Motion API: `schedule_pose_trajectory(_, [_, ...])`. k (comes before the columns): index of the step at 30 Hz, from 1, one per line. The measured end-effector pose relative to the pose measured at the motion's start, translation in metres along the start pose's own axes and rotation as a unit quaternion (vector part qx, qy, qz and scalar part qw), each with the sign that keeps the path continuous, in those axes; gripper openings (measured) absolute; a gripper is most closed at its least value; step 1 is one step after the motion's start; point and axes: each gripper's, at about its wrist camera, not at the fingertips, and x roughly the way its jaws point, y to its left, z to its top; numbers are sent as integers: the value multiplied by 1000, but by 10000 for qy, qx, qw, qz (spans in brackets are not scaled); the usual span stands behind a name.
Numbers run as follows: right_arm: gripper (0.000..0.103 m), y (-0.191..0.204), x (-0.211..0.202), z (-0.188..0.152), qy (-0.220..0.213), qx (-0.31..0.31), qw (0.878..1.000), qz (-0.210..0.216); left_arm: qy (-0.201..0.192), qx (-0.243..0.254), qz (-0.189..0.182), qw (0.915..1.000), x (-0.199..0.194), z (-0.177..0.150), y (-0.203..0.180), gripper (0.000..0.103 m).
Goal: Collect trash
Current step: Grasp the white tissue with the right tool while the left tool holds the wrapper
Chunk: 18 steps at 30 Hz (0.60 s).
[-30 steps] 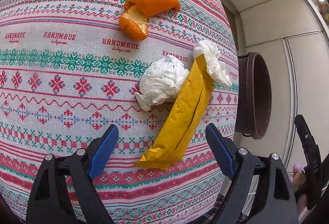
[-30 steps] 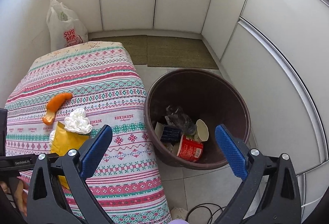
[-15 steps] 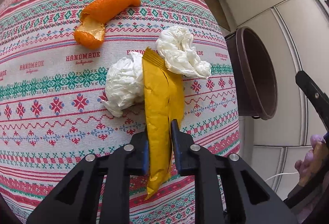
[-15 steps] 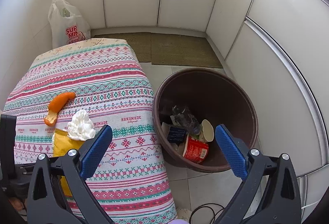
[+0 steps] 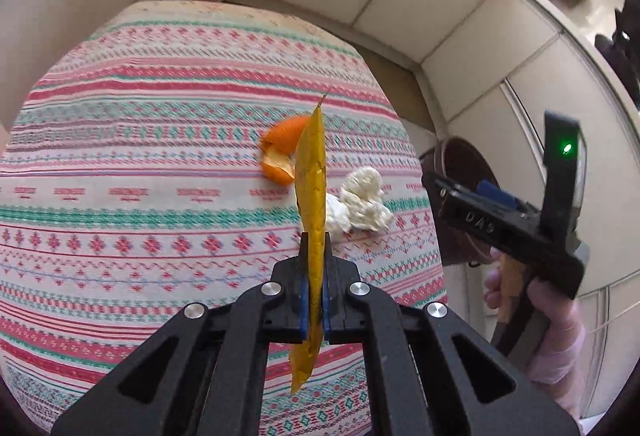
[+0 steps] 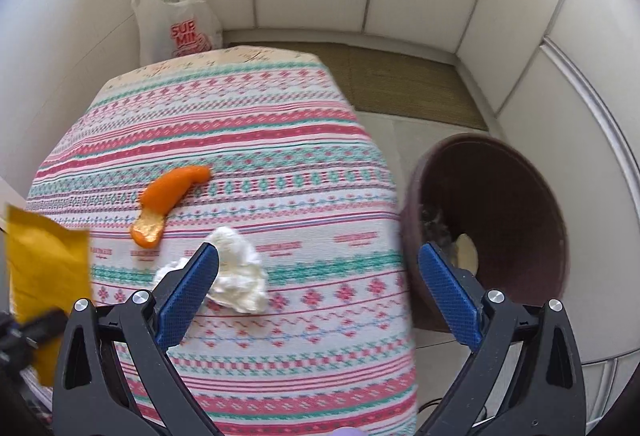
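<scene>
Yellow wrapper (image 5: 311,195) is clamped flat between the blue pads of my left gripper (image 5: 314,300), held edge-on and clear above the patterned tablecloth (image 5: 120,236), its upper tip rising past the orange peel (image 5: 280,151) and its lower end hanging below my fingers. On the cloth, the peel lies just beyond two crumpled white tissues (image 5: 362,201), which sit close together near the table's right edge. My right gripper (image 6: 318,294) hangs over that same edge with its jaws spread wide and nothing between them; its left blue pad (image 6: 188,292) covers part of the tissues, while its right pad stands in front of the brown trash bin (image 6: 520,195) on the floor beside the table. Some rubbish lies inside the bin. A white plastic bag (image 6: 176,23) with red lettering stands behind the table against the white wall panels. A gloved hand (image 5: 552,320) grips the right gripper's handle.
</scene>
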Motion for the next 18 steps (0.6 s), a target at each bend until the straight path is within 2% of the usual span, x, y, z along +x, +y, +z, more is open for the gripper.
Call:
schedule_pose_trajectory(6, [96, 23, 42, 5, 507, 100, 9986, 115, -496, -495, 120, 9975, -42, 11, 42, 4])
schedule_pose_trajectory(12, [96, 35, 70, 3, 891, 275, 9950, 358, -519, -596, 215, 9966, -52, 9, 58, 4])
schedule_pose_trajectory(18, [78, 55, 85, -3, 1125, 103, 9927, 428, -525, -581, 283, 9965, -61, 3, 61, 4])
